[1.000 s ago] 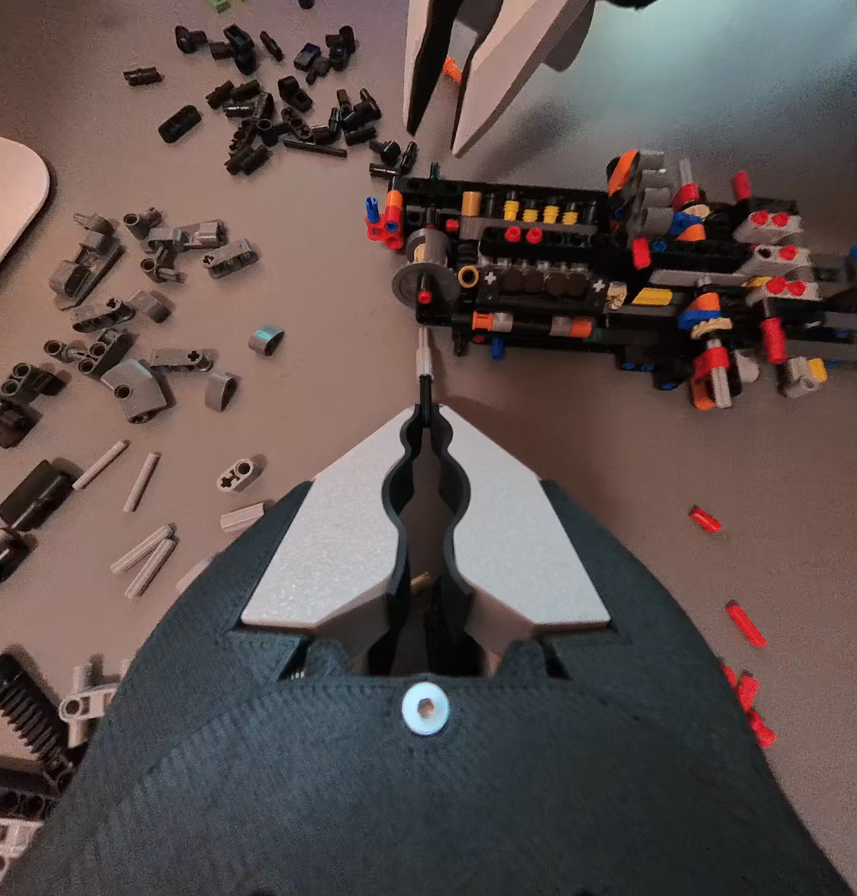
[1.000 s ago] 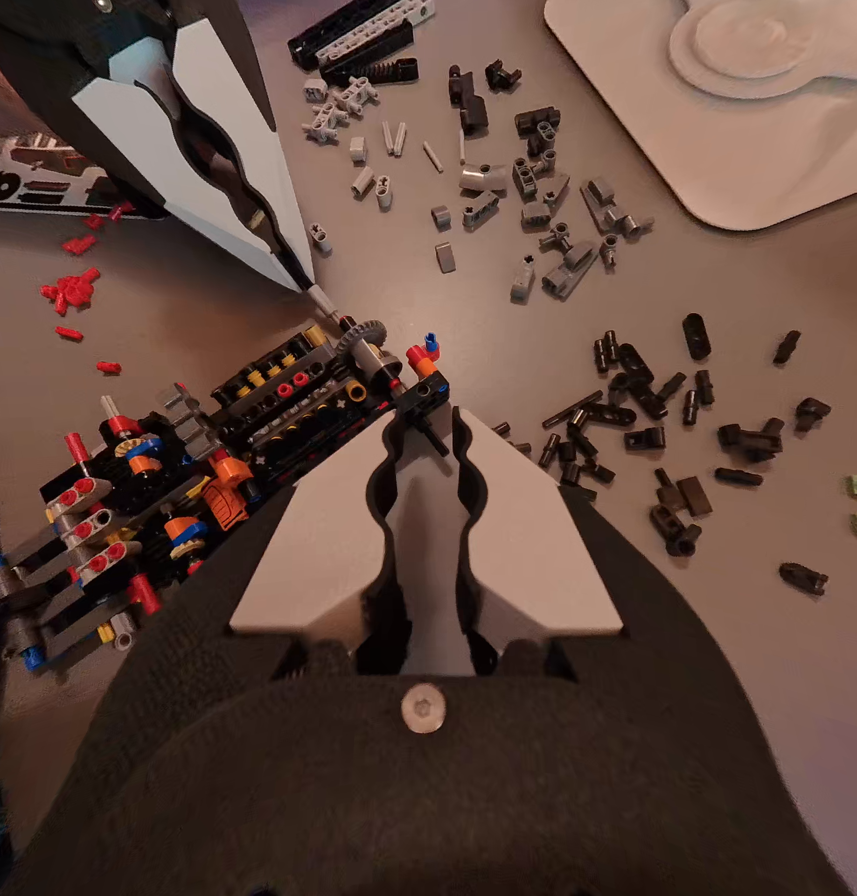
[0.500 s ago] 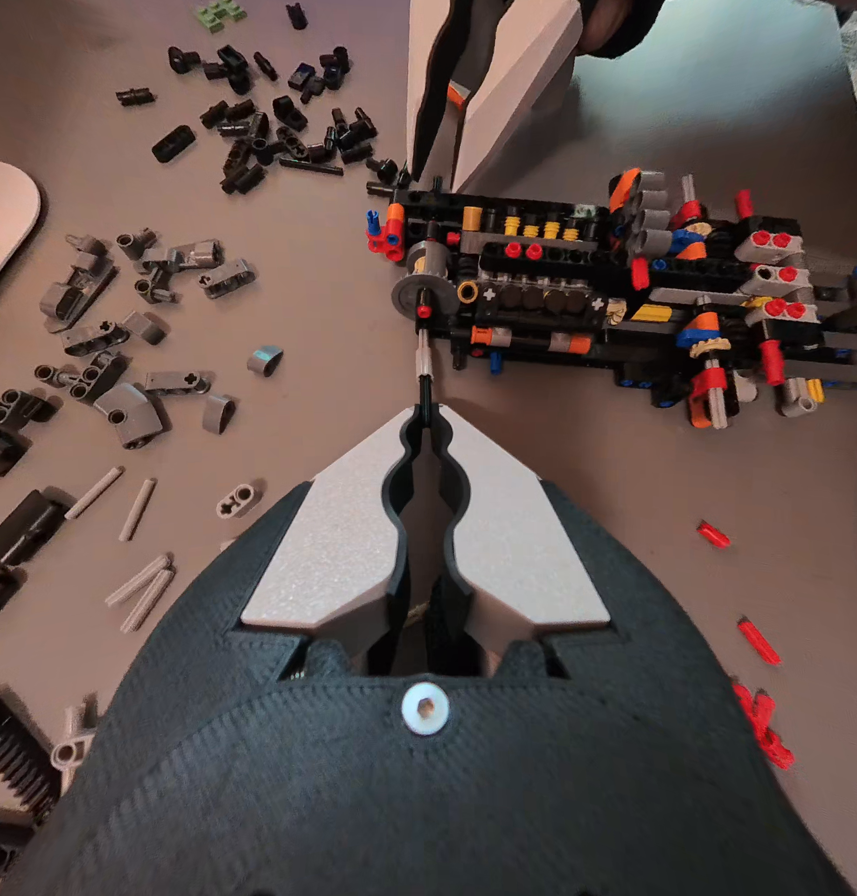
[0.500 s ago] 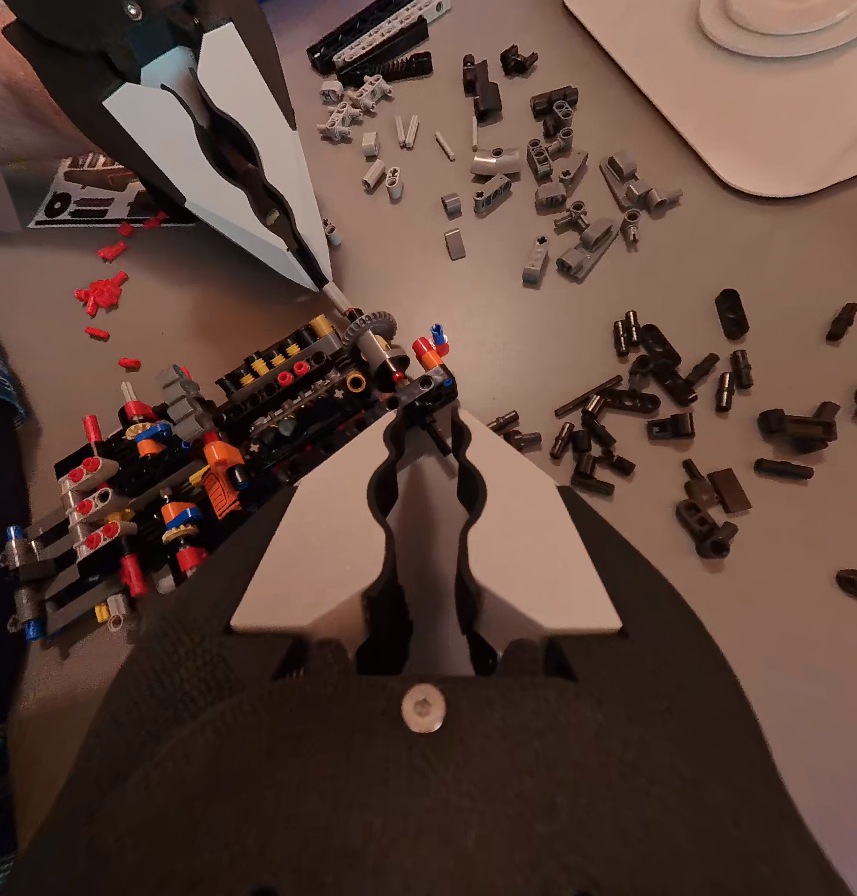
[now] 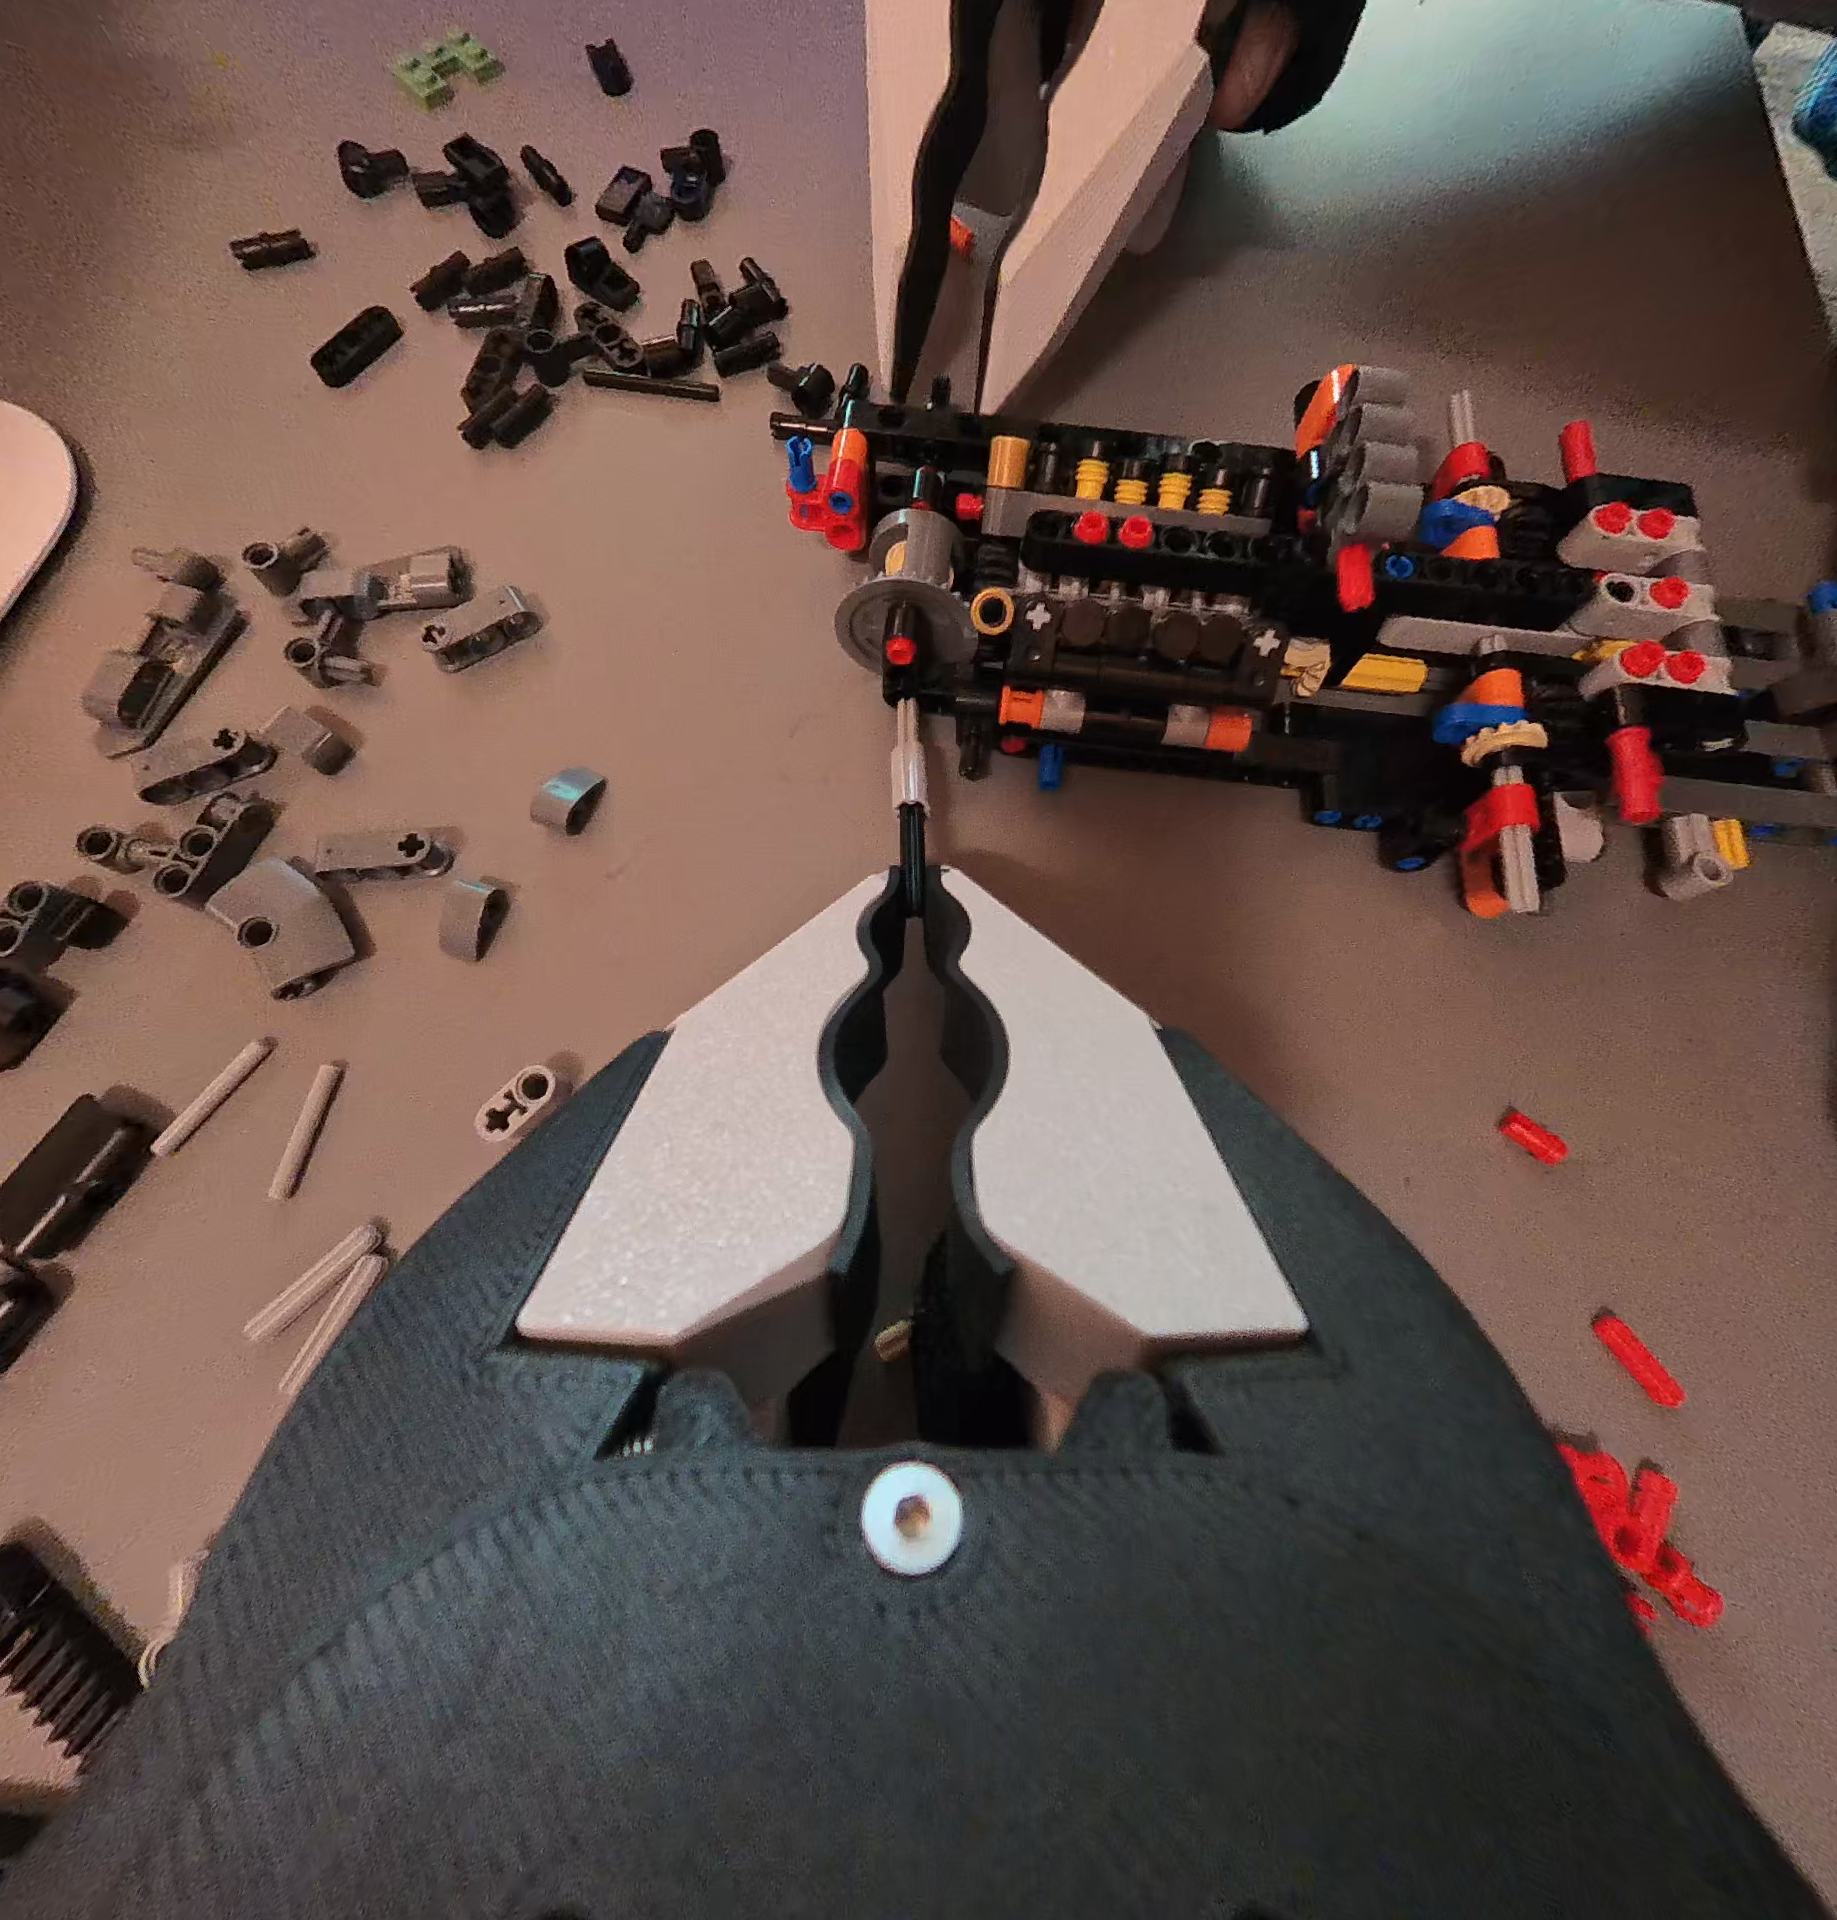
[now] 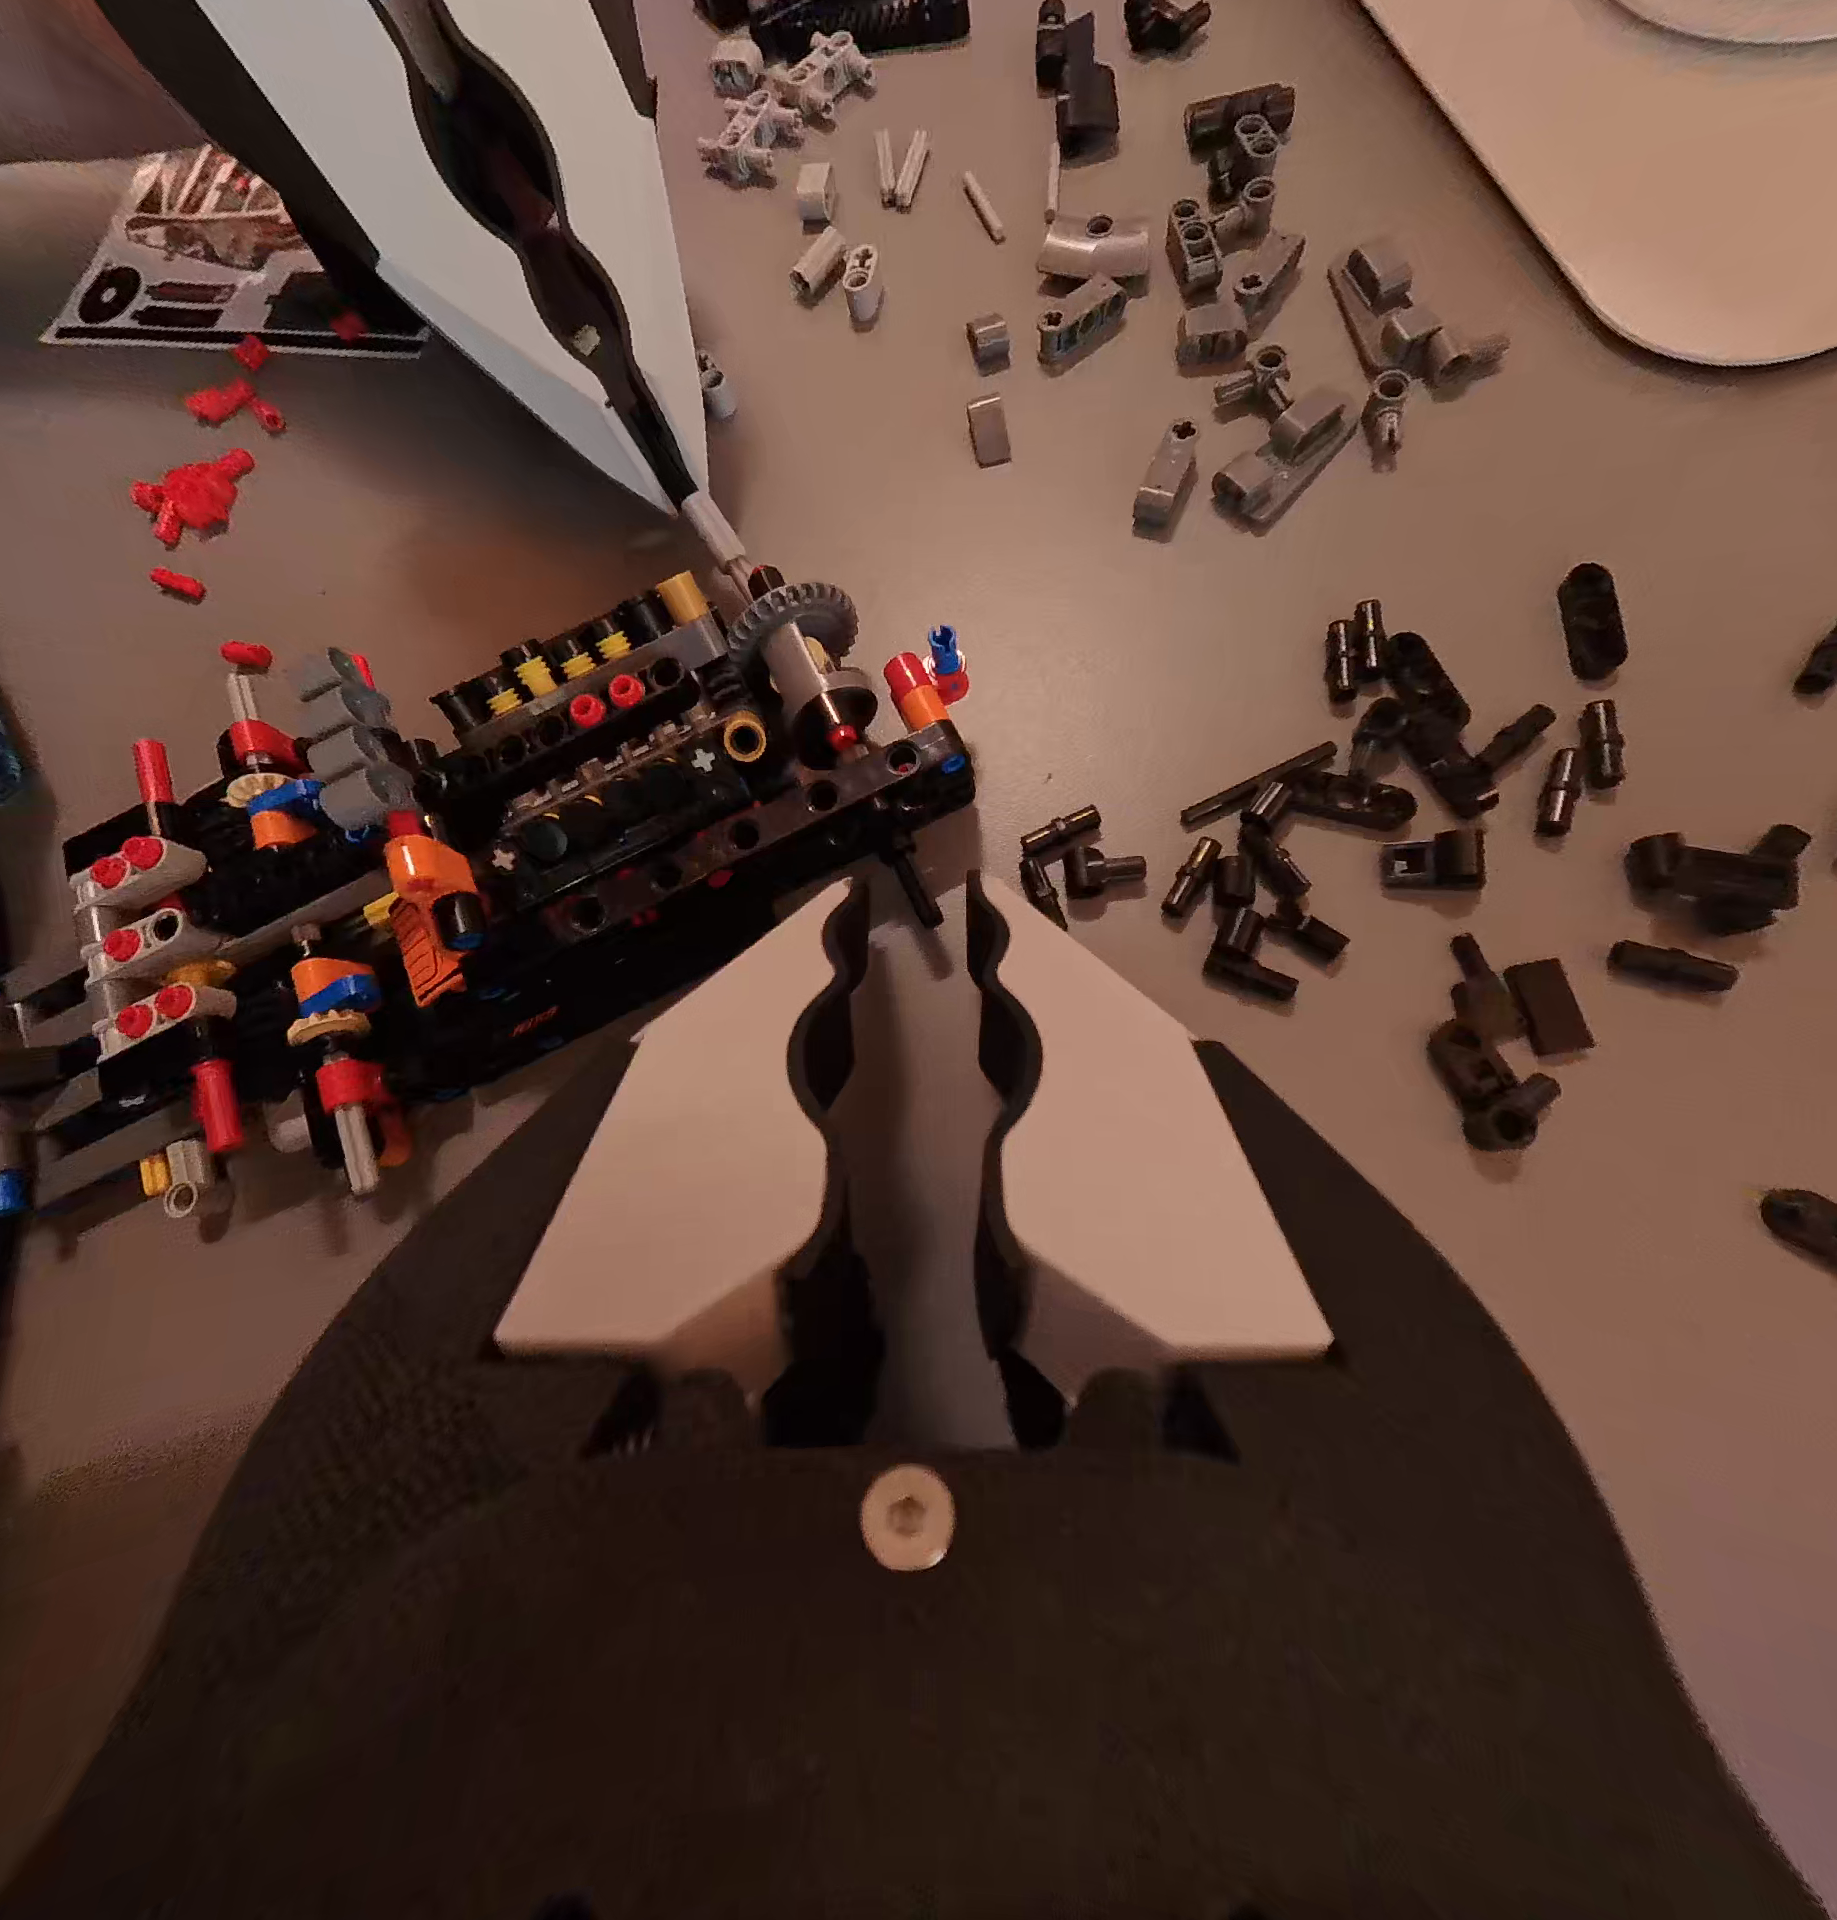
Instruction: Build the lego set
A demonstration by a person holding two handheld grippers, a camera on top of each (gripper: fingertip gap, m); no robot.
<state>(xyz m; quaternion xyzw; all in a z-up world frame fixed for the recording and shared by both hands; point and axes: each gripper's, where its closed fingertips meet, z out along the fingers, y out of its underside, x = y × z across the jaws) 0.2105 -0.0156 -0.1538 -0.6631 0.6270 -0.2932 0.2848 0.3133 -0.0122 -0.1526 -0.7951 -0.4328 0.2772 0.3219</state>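
The long lego chassis (image 5: 1257,623), black with red, yellow, orange and blue parts, lies on the grey table. My left gripper (image 5: 909,883) is shut on a thin black axle with a light grey sleeve (image 5: 909,769). The axle's far end meets the chassis just below its grey gear wheel (image 5: 898,613). My right gripper (image 6: 919,894) is open at the opposite side of the chassis (image 6: 581,790), its fingertips on either side of a black pin (image 6: 916,883) sticking out of the beam. The right gripper also shows in the left wrist view (image 5: 940,390), and the left gripper in the right wrist view (image 6: 685,494).
Loose black pieces (image 5: 561,301) (image 6: 1413,831), grey pieces (image 5: 270,727) (image 6: 1205,312), grey axles (image 5: 301,1122) and red pins (image 5: 1631,1507) (image 6: 192,494) lie around. A white pad (image 6: 1672,208) and a sticker sheet (image 6: 207,270) lie at the table's edges. One gripper's finger ends stand about 11 cm off the other's.
My right gripper has come down to the chassis, its fingertips now at the beam around the black pin. My left gripper still holds the axle against the chassis.
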